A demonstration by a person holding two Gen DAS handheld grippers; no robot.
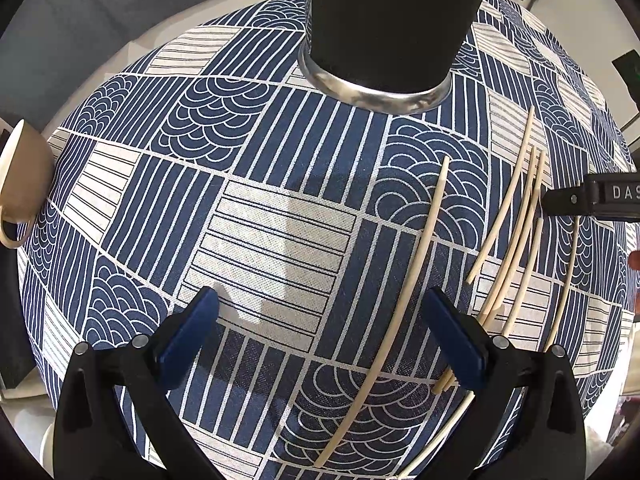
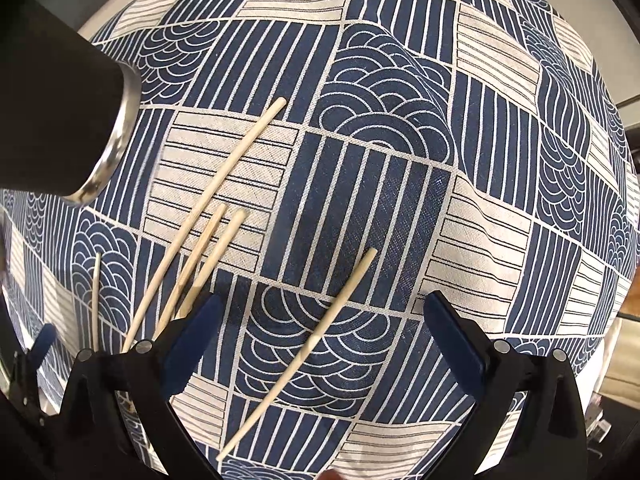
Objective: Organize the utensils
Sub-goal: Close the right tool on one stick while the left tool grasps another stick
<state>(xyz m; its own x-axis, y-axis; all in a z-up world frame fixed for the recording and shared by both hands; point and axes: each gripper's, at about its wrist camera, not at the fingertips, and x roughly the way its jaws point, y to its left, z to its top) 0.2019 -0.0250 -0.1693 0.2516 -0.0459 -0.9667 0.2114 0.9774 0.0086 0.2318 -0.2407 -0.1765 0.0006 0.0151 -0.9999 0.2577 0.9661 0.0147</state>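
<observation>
Several pale wooden chopsticks lie loose on a blue-and-white patterned tablecloth (image 1: 272,224). In the left wrist view one long chopstick (image 1: 412,264) lies between my open left gripper's (image 1: 320,332) jaws, nearer the right one; a cluster (image 1: 516,236) lies further right. A black tumbler (image 1: 384,28) with a silver rim stands at the top. In the right wrist view my right gripper (image 2: 320,332) is open and empty above a single chopstick (image 2: 316,340); the others (image 2: 208,216) lie to the left, near the tumbler (image 2: 60,120).
A beige mug (image 1: 20,184) sits at the cloth's left edge in the left wrist view. The right gripper's tip (image 1: 592,198) shows at the right edge there. The left gripper (image 2: 36,344) shows at the lower left in the right wrist view.
</observation>
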